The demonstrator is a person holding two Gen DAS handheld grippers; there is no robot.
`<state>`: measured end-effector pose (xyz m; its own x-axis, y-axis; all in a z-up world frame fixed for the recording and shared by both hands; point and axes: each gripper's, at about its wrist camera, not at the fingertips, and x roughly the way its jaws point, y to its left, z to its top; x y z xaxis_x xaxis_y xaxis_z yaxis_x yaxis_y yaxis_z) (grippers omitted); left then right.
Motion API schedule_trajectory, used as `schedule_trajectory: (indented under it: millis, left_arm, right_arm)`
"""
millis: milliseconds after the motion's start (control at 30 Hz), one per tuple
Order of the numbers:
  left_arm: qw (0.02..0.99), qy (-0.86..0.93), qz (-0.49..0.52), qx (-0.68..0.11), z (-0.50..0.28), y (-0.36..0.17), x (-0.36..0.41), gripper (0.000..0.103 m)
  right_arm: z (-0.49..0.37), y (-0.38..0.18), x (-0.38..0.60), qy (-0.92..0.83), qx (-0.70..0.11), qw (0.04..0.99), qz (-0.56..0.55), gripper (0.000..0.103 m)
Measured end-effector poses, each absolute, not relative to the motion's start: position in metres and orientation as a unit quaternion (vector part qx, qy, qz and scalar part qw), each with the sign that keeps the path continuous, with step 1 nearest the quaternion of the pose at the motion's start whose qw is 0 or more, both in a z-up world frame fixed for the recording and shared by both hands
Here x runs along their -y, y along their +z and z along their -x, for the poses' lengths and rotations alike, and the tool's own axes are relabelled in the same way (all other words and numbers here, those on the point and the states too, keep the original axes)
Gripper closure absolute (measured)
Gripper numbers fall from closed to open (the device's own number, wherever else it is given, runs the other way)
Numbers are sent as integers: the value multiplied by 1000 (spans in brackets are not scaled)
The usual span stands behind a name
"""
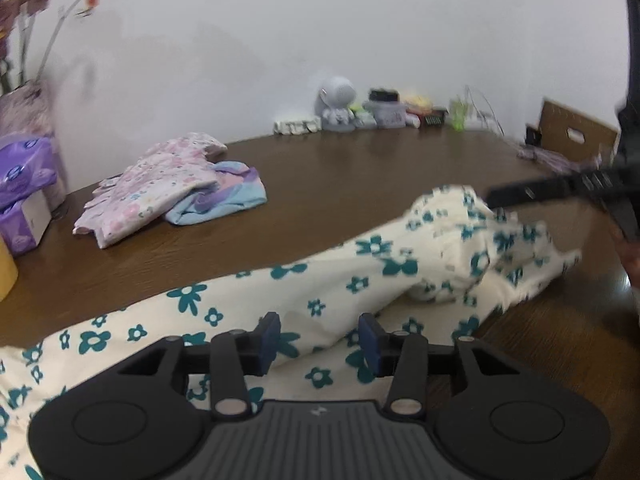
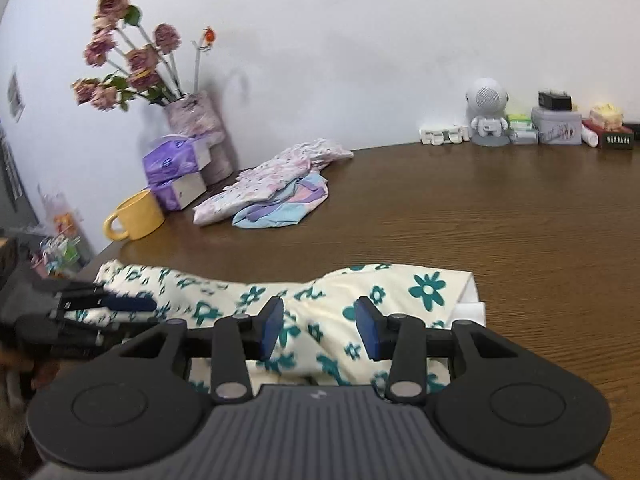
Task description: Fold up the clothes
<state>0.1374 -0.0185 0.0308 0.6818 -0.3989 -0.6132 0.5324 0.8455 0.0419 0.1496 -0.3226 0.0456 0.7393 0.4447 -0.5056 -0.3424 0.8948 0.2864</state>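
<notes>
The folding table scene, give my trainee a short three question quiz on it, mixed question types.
1. True or false: the left tool is shut on the flowered garment.
2. Which sits nearest the yellow mug? A) purple tissue boxes B) white robot figure C) grey tin
3. Fill in: the pink floral garment lies partly on top of a ____ and purple one.

Key: 1 false, its pads stand apart over the cloth; 2 A; 3 blue.

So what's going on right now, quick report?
Left gripper open, right gripper open, both over the cream floral garment. Garment lies stretched on the table, not folded. Nothing in the way.
</notes>
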Motion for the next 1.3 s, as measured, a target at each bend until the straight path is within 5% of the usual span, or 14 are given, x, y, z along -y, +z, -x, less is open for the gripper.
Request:
schedule_trajectory:
  millis: [167, 200, 233, 267, 533, 767, 867, 1133, 1200, 1233, 1300]
  left_arm:
    - [906, -257, -173, -288, -134, 25, 28, 66]
    - [904, -260, -182, -286, -134, 23, 30, 75]
    - [901, -264, -191, -286, -133, 22, 31, 97]
    - [899, -265, -200, -285, -133, 22, 33, 100]
    - [903, -249, -243, -252, -107, 29, 36, 102]
    - [914, -227, -203, -267, -106, 28, 20, 87]
    - [921, -199, -203, -266, -111, 29, 12, 62]
    - [905, -218, -242, -273, -122, 23, 23, 61]
    - [902, -219, -256, -269, -123, 21, 28, 72]
    - [901, -220, -263, -267, -123, 20, 30, 100]
    - [898, -221, -277, -263, -124, 18, 35, 102]
  right_arm:
    - [-170, 29, 314, 187, -314, 925, -106, 61]
    - [-171, 26, 314, 184, -318, 924, -109, 61]
    - [-172, 23, 314, 181, -322, 923, -112, 61]
    - [-173, 20, 315, 178, -326, 921, -116, 60]
    - [-169, 7, 319, 154, -332, 922, -123, 59]
    - [-165, 4, 316, 149, -323, 928, -114, 58]
    - [-164, 3, 318, 150, -320, 928, -121, 58]
    - [-163, 2, 319, 152, -315, 929, -123, 57]
    - [-162, 1, 319, 153, -314, 929, -123, 57]
    - [-162, 1, 319, 153, -314, 929, -123, 57]
    - [-162, 1, 319, 154, -313, 929, -122, 57]
